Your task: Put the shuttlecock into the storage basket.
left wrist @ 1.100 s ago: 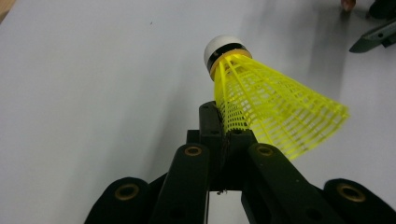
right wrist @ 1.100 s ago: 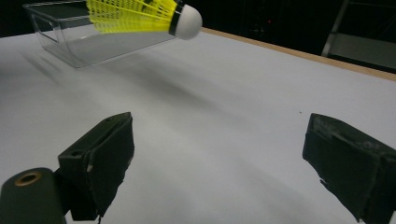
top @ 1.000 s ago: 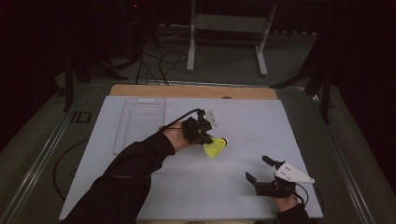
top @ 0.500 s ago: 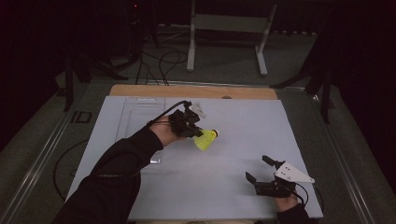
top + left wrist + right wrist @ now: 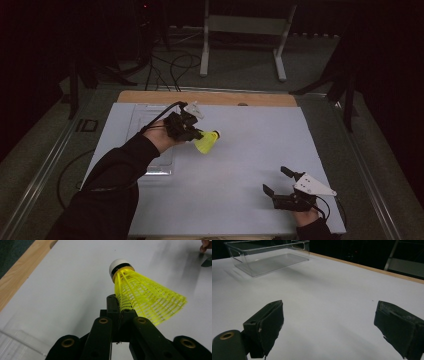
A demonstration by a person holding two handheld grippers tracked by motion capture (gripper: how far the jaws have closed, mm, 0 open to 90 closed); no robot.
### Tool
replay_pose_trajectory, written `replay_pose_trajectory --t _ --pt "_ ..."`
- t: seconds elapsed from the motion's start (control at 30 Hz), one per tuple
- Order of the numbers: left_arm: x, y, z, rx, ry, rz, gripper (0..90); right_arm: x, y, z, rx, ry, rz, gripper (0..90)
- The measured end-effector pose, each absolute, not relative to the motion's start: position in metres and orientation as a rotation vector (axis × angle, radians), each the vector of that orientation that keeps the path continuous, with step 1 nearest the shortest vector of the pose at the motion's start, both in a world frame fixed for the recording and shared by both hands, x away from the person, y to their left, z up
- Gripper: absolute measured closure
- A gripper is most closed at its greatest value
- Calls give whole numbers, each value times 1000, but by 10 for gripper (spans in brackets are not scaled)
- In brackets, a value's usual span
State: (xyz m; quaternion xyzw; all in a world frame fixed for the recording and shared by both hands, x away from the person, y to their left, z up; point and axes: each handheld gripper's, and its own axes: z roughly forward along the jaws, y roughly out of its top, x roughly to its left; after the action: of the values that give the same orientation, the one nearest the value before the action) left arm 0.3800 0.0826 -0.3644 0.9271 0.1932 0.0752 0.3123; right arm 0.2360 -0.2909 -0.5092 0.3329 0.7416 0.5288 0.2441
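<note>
A yellow mesh shuttlecock (image 5: 207, 142) with a white cork tip hangs above the white table (image 5: 240, 165), left of centre. My left gripper (image 5: 196, 134) is shut on the edge of its skirt, cork pointing right and away from the hand. In the left gripper view the black jaws (image 5: 120, 307) pinch the yellow skirt (image 5: 142, 297) and the cork points up and away. My right gripper (image 5: 276, 180) rests low at the table's front right, open. Its two pads (image 5: 267, 325) stand far apart with nothing between them.
A clear plastic box (image 5: 150, 162) stands on the table's left side, under and behind the left hand; it appears again at top left of the right gripper view (image 5: 269, 257). A wooden strip (image 5: 210, 97) runs along the far edge. A metal stand (image 5: 240, 30) is on the floor beyond.
My left gripper has carried the shuttlecock leftward and slightly up, from near the table's middle to beside the clear box. The right gripper has stayed where it was.
</note>
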Motion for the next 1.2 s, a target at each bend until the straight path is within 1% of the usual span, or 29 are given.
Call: replay_pose_trajectory --t 0.4,1.2 --pt "381 115 -356 2403 586 247 900 236 -290 -509 910 2026 1440 89" --pt "384 175 -365 2358 780 342 900 237 -290 -508 892 2017 1429 88"
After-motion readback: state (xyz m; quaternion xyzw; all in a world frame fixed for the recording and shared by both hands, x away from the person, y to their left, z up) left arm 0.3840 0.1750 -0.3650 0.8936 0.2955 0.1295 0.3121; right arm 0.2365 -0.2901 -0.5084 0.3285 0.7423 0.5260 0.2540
